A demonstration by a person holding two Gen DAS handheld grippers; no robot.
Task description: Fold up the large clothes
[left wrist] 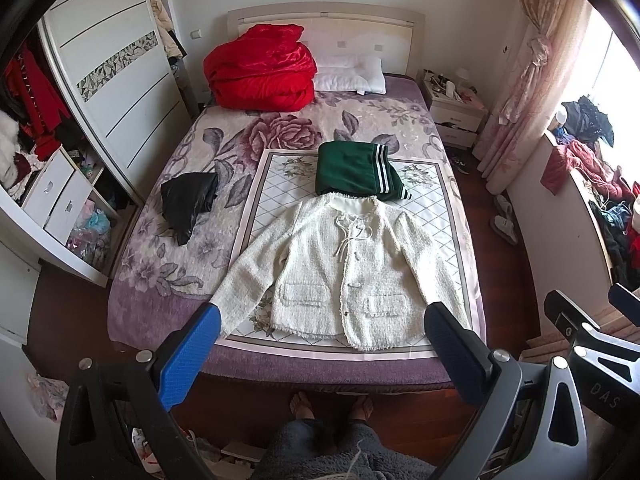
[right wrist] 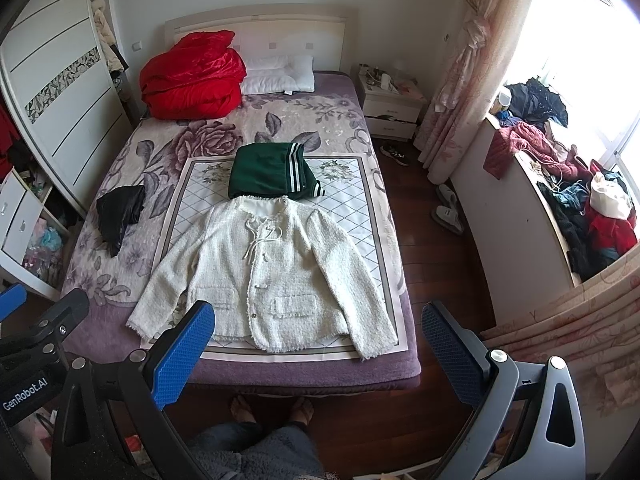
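Observation:
A cream tweed jacket lies flat and face up on the bed's patterned mat, sleeves spread out, hem toward me. Behind its collar sits a folded green garment with white stripes. A crumpled black garment lies to the left. My left gripper hovers open above the bed's near edge, well above the jacket's hem. My right gripper is open too, held high over the jacket's right side. Both hold nothing.
A red quilt and a white pillow are at the headboard. A wardrobe stands left, a nightstand and a cluttered window ledge right. The person's bare feet stand at the bed's foot. Slippers lie on the floor.

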